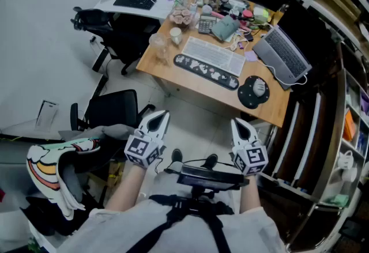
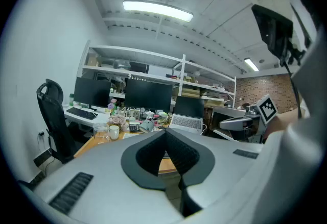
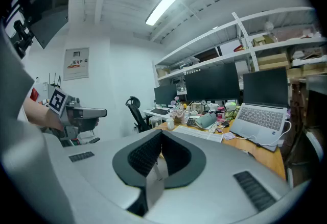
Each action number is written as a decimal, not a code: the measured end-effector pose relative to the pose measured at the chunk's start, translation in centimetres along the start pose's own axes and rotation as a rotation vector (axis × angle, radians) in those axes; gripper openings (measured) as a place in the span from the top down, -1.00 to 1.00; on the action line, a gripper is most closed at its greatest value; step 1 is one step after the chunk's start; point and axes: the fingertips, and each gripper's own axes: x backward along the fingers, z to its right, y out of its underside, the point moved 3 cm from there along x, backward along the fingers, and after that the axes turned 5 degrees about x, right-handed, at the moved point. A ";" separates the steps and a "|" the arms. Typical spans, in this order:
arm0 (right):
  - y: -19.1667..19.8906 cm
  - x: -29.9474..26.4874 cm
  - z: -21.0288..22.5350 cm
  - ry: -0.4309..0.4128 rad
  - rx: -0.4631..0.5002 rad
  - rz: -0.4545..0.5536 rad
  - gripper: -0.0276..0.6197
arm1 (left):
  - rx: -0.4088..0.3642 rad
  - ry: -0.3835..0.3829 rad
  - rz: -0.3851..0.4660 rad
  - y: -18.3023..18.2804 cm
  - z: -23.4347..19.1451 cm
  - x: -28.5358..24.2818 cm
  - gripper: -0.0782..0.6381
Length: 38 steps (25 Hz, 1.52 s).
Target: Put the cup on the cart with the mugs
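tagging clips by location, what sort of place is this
Probably an office workroom: a cluttered wooden desk carries an open silver laptop, a black swivel office chair stands nearby, and black computer monitors stand behind the clutter.

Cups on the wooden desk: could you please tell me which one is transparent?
The glass cup at the desk's left edge; the mug beside it is opaque white.

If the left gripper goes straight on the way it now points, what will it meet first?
Most likely the near edge of the wooden desk: the left gripper, tongs shut, aims at it, and nothing shows in between. Depth is hard to judge.
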 end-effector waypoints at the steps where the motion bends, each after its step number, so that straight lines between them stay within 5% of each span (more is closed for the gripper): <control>1: 0.0 0.0 0.1 -0.006 0.002 -0.005 0.95 | -0.001 0.002 -0.002 0.0 0.3 -0.3 0.77; 17: -2.5 -3.0 3.8 -0.159 0.059 0.006 0.95 | 0.000 -0.050 0.029 -2.6 3.2 -4.8 0.77; 26: -5.0 -10.8 3.6 -0.211 0.068 0.005 0.95 | 0.003 -0.038 0.008 -4.8 -2.7 -9.0 0.77; 36: -7.8 -19.6 2.5 -0.172 0.134 -0.018 0.95 | -0.057 0.047 -0.035 -9.0 -10.8 -15.1 0.76; 38: -8.5 -21.0 2.4 -0.169 0.139 -0.021 0.95 | -0.090 0.068 -0.067 -10.0 -12.0 -16.9 0.60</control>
